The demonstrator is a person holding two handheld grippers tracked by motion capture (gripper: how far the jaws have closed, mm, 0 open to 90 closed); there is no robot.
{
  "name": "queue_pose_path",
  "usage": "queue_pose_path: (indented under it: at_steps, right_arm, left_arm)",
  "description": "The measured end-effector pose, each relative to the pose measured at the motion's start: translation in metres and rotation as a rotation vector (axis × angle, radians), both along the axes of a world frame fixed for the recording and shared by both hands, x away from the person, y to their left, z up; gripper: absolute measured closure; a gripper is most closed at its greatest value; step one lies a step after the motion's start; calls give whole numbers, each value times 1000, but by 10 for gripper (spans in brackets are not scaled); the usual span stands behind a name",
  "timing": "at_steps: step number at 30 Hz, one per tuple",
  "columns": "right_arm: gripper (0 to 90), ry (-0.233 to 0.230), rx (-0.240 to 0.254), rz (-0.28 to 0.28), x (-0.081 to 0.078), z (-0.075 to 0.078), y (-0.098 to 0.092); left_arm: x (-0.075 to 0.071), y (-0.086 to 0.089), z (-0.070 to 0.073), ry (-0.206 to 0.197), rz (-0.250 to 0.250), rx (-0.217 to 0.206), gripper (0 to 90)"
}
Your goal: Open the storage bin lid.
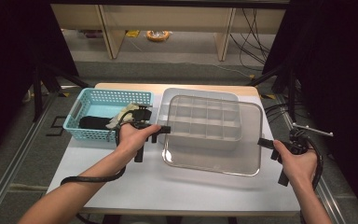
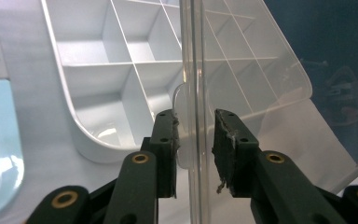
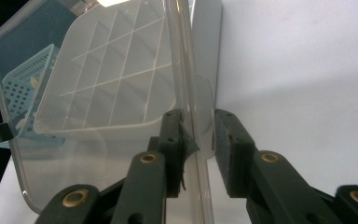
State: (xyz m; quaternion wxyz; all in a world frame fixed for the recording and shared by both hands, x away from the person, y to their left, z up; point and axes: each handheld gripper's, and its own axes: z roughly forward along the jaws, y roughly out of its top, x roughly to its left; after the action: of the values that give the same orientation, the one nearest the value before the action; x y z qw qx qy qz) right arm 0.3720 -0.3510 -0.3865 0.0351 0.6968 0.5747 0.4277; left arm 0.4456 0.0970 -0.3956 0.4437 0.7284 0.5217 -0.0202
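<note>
Right, we've got the clear lid (image 1: 214,140) up off the table (image 1: 168,186), carried between us over the white divided box (image 1: 200,119) toward the table's far right corner — tilted, its near edge hanging lower. Our left gripper (image 2: 193,140) straddles the lid's left rim, one pad on its tab, the other just clear; no earlier look, so grasped or loose we cannot tell. Our right gripper (image 3: 198,140) brackets the right rim likewise — clamped or not, unclear. The blue basket (image 1: 107,116) sits at the far left corner

The basket's (image 1: 93,109) dark and pale contents are too small to identify.
</note>
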Motion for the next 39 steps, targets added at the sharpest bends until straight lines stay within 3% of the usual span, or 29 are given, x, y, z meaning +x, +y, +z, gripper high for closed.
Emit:
queue_pose_path:
  at_steps: [1,3,4,5,8,9,11,12,13,14,15,16,20,21,24,25,26,27,28,30,31,32,33,35,36,38,39]
  right_arm:
    - [739,27,49,-10,-2,1,1]
    - [738,39,53,-21,-4,-1,1]
    - [738,16,21,3,-6,-2,-2]
    - [738,39,59,-18,-8,-2,0]
    - [738,40,33,-16,-10,-5,-4]
    - [738,10,0,1,-11,-8,-8]
    - [738,17,7,-3,-13,-8,-9]
    - [737,26,41,-4,-16,-8,-10]
    - [737,26,41,-4,-16,-8,-10]
    - [737,19,5,-9,-17,-9,-11]
    - [737,34,48,-20,-19,-8,-10]
    - [737,22,-6,-2,-21,-10,-14]
    - [737,21,-4,-3,-23,-12,-16]
    - [737,27,22,-7,-25,-11,-15]
    - [737,22,-13,-5,-27,-13,-19]
    - [736,36,38,-20,-28,-12,-17]
    - [736,53,37,-23,-29,-12,-18]
    - [736,62,33,-29,-30,-12,-18]
    - [736,24,-20,-7,-30,-15,-22]
    - [736,67,55,-25,-34,-12,-21]
    - [736,75,34,-27,-35,-14,-22]
    - [735,45,-3,-20,-35,-15,-25]
    - [735,44,-16,-4,-37,-16,-27]
    - [734,57,22,-24,-39,-16,-27]
    - [734,41,-18,-10,-39,-17,-30]
    - [734,47,-11,-10,-42,-17,-32]
    - [733,68,47,-33,-43,-16,-30]
  left_arm:
    - [-1,-1,-1,4,12,-13,700]
    - [-3,-2,-2,5,8,-11,703]
    - [-4,-3,-2,6,6,-7,704]
    - [-5,-4,-2,7,4,-9,704]
    - [-8,-6,-3,10,-9,-12,709]
    - [-9,-7,-3,12,-8,-15,711]
    - [-11,-9,-3,10,-9,-12,712]
    - [-11,-9,-4,14,-11,-9,712]
    - [-12,-11,-5,15,-9,-10,711]
    - [-12,-11,-6,15,-15,-5,711]
    - [-13,-12,-6,20,-15,-5,711]
    - [-14,-13,-7,18,-10,-6,712]
    - [-14,-16,-7,15,-13,-4,712]
    - [-14,-17,-8,18,-19,-6,713]
    - [-17,-19,-8,19,-27,-1,716]
    - [-18,-20,-9,21,-32,3,716]
    - [-19,-21,-10,22,-34,1,716]
    - [-20,-22,-11,26,-35,3,716]
    - [-21,-23,-12,31,-38,2,716]
    - [-23,-24,-14,36,-43,-2,716]
    - [-24,-25,-15,40,-46,-2,716]
    - [-25,-26,-16,39,-48,-3,717]
    - [-26,-27,-17,42,-52,-2,717]
    - [-29,-28,-18,49,-60,-4,718]
    - [-30,-29,-19,50,-62,-7,719]
    - [-32,-30,-20,55,-68,-15,721]
    - [-34,-31,-21,60,-65,-23,722]
